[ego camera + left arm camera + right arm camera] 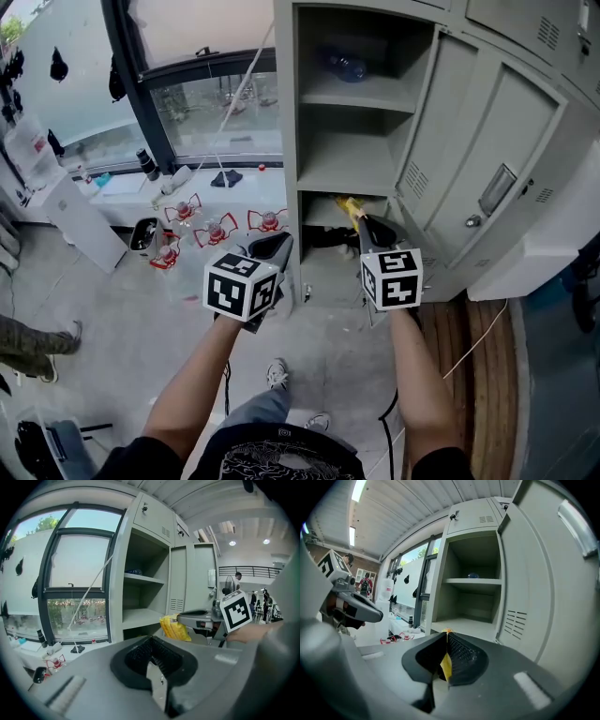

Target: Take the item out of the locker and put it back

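Observation:
The grey locker (356, 164) stands open, with shelves inside. My right gripper (361, 223) is shut on a yellow packet (350, 210) in front of the lower compartment. The same packet (176, 627) shows in the left gripper view, sticking out past the right jaws. In the right gripper view only a thin yellow edge of the packet (446, 665) shows between the pads of my right gripper (444, 641). My left gripper (279, 244) hangs beside it on the left, shut and holding nothing; its jaws (152, 660) meet at the tips.
A blue bottle (347, 66) lies on the locker's top shelf. The locker door (487, 159) swings out on the right. Something dark (328, 236) lies in the bottom compartment. Several small bottles with red tags (216, 228) stand on the floor by the window at left.

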A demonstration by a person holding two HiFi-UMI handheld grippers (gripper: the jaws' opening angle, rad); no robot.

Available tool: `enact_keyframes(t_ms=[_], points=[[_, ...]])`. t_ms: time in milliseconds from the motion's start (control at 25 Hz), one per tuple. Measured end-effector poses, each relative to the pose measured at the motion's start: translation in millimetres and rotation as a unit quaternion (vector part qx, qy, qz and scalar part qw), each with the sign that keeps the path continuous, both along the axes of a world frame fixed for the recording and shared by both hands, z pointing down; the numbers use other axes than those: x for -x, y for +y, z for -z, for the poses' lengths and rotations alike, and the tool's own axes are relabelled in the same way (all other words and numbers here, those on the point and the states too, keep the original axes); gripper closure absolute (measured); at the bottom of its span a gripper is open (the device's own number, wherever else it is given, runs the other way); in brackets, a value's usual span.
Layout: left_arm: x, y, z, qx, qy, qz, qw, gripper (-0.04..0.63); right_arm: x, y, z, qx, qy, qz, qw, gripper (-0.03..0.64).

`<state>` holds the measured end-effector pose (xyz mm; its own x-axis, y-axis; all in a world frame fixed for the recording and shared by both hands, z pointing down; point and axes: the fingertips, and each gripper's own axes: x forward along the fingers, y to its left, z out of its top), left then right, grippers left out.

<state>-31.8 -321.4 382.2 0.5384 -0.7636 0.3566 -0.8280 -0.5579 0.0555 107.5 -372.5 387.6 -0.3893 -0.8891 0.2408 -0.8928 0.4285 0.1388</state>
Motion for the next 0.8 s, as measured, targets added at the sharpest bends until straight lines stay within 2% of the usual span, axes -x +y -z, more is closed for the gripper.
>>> enact_keyframes(t_ms=[400, 800], points=[[0, -27, -6, 0.0, -0.001, 0.002, 1.0, 0.594, 11, -32, -40, -0.016, 0.066, 0.002, 0.998, 0.584], [0, -47, -37, 0.014, -0.011, -0.01, 0.9998, 0.594, 12, -73, -74, -0.051, 0.151, -0.012, 0.987, 0.584]])
